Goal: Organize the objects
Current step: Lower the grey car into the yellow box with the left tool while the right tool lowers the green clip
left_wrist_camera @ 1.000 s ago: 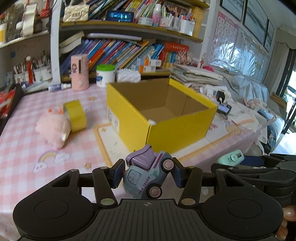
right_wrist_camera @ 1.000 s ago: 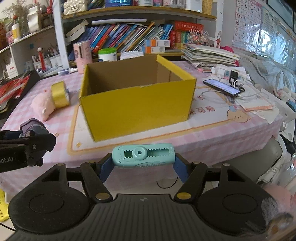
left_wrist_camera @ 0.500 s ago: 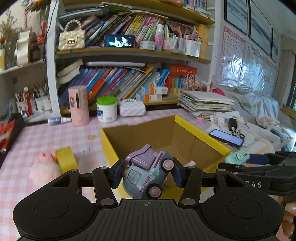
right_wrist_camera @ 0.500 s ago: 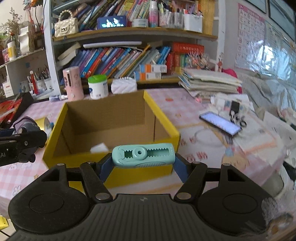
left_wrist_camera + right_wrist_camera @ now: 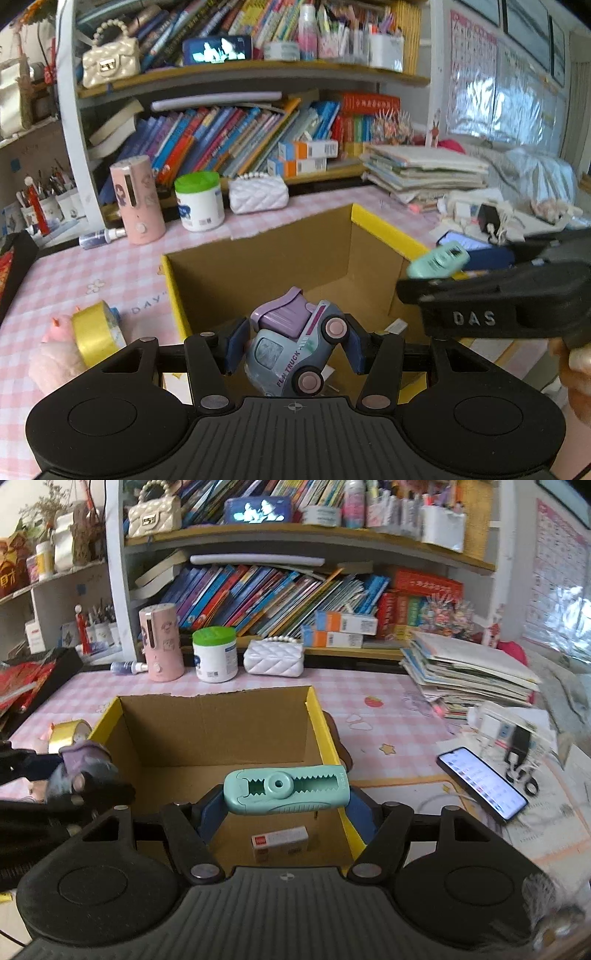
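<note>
Both grippers have advanced over the yellow cardboard box (image 5: 325, 734) on the bench: left gripper (image 5: 293, 341) clamps the toy truck (image 5: 295, 343), right gripper (image 5: 286, 794) clamps the mint correction-tape dispenser (image 5: 286, 790).

Open-topped yellow box (image 5: 325, 731) mostly free inside, only a small carton (image 5: 280, 842) on its floor

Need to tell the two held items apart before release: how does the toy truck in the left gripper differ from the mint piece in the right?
The toy truck is grey-blue and purple with pink wheels and sits tilted; the mint piece is one colour, flat, toothed, and held level. The truck is rounded, the mint piece a long bar. Both are clamped between fingers over the yellow box.
</note>
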A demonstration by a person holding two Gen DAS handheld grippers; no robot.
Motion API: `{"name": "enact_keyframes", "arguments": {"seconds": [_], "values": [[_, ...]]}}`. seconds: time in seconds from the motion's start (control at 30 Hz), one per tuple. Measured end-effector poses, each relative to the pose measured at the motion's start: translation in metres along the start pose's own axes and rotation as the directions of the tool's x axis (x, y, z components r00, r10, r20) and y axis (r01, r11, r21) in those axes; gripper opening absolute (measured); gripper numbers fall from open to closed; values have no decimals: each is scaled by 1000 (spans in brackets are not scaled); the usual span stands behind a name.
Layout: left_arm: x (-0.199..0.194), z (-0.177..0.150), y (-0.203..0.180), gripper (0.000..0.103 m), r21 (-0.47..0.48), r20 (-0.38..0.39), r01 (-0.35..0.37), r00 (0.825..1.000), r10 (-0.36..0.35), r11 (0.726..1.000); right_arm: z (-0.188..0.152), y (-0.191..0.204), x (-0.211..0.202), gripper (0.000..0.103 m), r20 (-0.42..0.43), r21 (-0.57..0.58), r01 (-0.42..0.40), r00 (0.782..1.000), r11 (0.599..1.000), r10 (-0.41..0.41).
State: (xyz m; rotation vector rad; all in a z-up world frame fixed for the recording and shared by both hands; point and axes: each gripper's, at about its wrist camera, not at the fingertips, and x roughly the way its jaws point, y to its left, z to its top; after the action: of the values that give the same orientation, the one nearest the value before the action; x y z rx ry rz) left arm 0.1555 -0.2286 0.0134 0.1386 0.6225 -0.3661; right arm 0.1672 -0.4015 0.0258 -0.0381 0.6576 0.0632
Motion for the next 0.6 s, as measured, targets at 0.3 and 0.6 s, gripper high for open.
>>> {"name": "enact_keyframes", "arguments": {"seconds": [0.3,0.6], "values": [[28,-4,-7,52,12,-68,-11,998,11,1000,8,7,42,67,-74,-120,-72,995,990,63],[41,-7,-8,52,25,-105,-26,994,29,999,11,13,73,67,-136,-197,-117,986,973,91]]}}
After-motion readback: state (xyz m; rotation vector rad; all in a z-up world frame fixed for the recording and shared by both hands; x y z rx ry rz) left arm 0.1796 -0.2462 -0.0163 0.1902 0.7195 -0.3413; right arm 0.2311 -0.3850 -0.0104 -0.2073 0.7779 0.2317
